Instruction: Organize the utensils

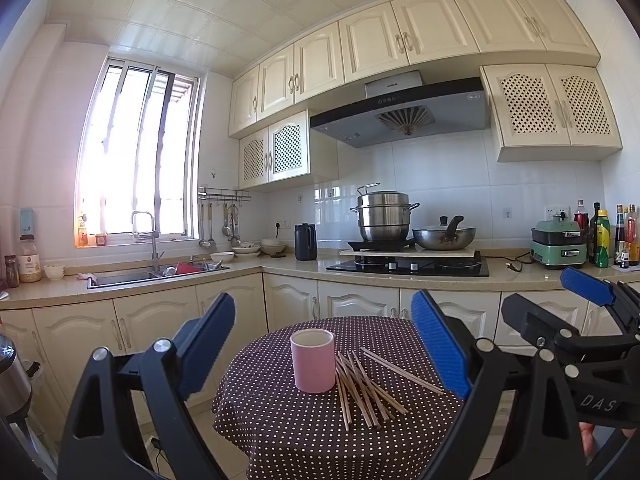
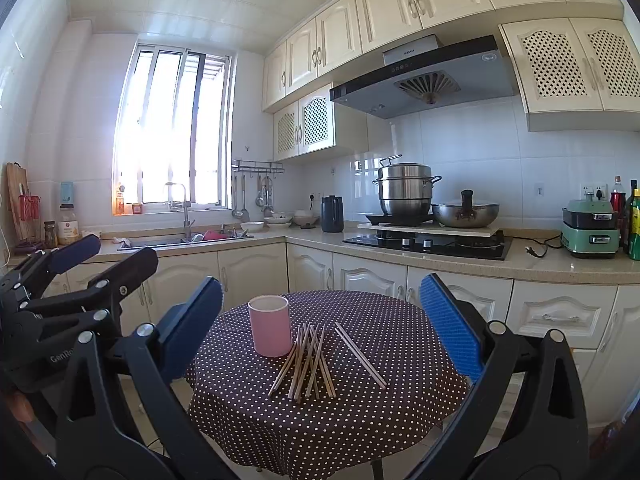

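The left gripper [image 1: 324,344] is held with its jaws spread wide; nothing is gripped or touched by them. Framed between the two blue pads [image 1: 440,344], and well beyond their tips, a pink cup [image 1: 313,360] is seen standing upright on a round table [image 1: 280,432] covered in a dark polka-dot cloth. A loose pile of wooden chopsticks [image 1: 362,388] lies flat on the cloth just beside the cup, toward the right-hand jaw, some sticks crossing one another and a few lying slightly apart from the heap.

The right gripper [image 2: 320,324] is likewise held with jaws spread wide and empty, and the cup and chopsticks are again framed between them, out ahead of the tips.

Outside the left gripper's right-hand jaw, the other gripper is seen in the left wrist view, along with bottles [image 1: 602,236] on the counter. In the right wrist view the left gripper appears outside the left-hand jaw, and a wooden cutting board [image 2: 18,200] against the wall is shown only there.
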A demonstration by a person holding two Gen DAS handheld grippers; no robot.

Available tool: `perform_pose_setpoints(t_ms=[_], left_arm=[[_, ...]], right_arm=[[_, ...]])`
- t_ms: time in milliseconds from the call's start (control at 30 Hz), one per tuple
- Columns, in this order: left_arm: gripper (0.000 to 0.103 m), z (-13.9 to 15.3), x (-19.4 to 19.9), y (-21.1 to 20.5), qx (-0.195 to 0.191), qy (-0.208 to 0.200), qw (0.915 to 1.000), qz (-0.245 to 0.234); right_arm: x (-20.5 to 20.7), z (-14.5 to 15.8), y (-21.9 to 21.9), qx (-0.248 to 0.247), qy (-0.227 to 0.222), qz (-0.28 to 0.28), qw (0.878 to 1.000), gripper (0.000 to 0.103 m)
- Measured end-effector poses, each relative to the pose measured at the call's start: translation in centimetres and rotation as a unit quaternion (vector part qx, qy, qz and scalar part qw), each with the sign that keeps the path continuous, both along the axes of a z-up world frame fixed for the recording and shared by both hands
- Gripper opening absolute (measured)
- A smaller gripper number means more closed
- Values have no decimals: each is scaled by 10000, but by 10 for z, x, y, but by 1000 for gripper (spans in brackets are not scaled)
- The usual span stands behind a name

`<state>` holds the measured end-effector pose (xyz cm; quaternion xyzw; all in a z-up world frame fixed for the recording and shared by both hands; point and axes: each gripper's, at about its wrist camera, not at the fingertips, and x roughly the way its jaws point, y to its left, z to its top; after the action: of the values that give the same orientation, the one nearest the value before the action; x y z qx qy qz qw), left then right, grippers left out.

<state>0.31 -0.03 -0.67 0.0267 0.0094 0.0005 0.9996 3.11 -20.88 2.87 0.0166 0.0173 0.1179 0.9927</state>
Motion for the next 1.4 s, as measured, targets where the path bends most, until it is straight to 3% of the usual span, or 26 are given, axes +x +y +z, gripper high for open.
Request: perform_pose_setpoints(t_ms=[1400], left_arm=[[88, 0, 0, 1, 25, 14, 10000, 12]], right_arm=[[2, 1, 0, -8, 38, -12, 10000, 97]])
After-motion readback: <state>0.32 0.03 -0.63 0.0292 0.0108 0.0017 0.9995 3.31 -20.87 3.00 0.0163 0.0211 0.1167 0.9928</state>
